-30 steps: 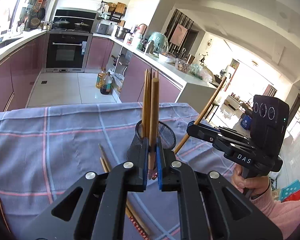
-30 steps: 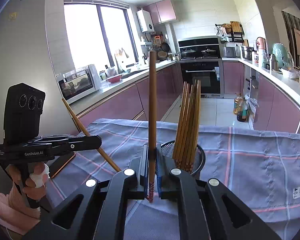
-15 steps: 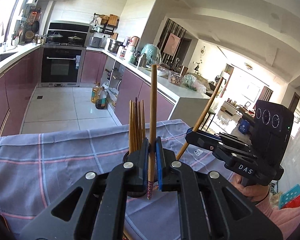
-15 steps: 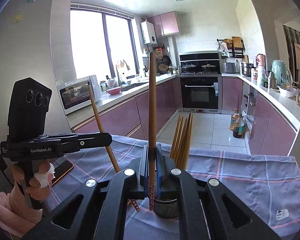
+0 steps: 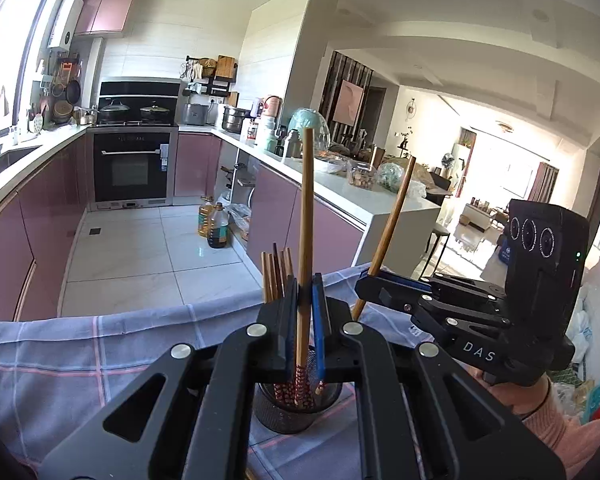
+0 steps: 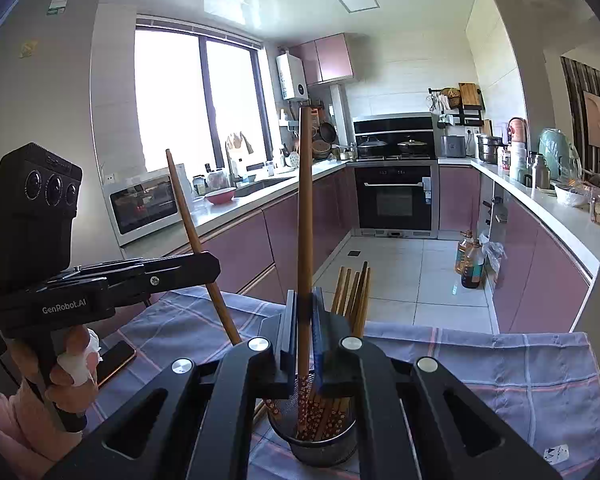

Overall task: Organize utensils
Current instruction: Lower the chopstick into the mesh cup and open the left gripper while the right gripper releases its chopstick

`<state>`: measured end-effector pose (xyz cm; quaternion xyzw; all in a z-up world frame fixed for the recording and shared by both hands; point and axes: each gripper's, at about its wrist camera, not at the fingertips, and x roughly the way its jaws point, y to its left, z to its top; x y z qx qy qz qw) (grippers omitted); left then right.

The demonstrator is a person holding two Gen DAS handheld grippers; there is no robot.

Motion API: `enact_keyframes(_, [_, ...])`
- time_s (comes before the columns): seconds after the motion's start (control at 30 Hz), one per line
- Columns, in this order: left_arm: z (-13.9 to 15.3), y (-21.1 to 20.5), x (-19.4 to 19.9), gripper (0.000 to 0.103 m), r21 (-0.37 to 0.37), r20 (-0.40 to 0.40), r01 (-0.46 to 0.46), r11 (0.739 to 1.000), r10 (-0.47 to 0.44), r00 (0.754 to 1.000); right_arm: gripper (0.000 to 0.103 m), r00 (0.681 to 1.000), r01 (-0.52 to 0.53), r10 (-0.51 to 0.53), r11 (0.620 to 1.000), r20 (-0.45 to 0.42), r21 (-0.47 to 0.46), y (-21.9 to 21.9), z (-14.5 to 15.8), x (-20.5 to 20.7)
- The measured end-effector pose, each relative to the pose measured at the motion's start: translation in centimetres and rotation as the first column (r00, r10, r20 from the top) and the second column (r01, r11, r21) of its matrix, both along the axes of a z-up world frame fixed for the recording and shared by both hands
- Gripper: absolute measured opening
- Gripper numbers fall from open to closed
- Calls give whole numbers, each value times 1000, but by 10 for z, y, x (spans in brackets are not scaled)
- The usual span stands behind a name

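Observation:
A dark mesh utensil cup (image 5: 296, 412) (image 6: 324, 444) stands on the blue checked cloth and holds several wooden chopsticks (image 5: 276, 276) (image 6: 354, 296). My left gripper (image 5: 303, 320) is shut on one upright chopstick (image 5: 306, 208), its patterned tip inside the cup's mouth. My right gripper (image 6: 305, 324) is shut on another upright chopstick (image 6: 305, 200), its tip also down in the cup. Each gripper shows in the other's view, left (image 6: 204, 266) and right (image 5: 370, 284), both just above the cup.
The blue checked cloth (image 6: 520, 360) covers the table. A phone (image 6: 114, 360) lies on it at the left. Behind are kitchen counters, an oven (image 6: 394, 200) and oil bottles (image 5: 214, 228) on the floor.
Both grippers have moved over the cup and lowered their chopsticks, so both tips now sit inside the cup. The left chopstick has swung closer to upright.

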<state>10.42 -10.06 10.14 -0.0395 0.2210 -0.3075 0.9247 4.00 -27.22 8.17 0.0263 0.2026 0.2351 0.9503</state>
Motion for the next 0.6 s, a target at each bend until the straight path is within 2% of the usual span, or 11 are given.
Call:
enact_keyframes(0.3, [-28,-16,16,8,94,-82,-3,996,10,997,6,997,6,-7,1000,-78,-14,2,-22,15])
enact_keyframes(0.6, [-54,-29,26,8,173,-145,42,984,-17,989,6,986,-12,8,1000,-165,-25,6,-43,27])
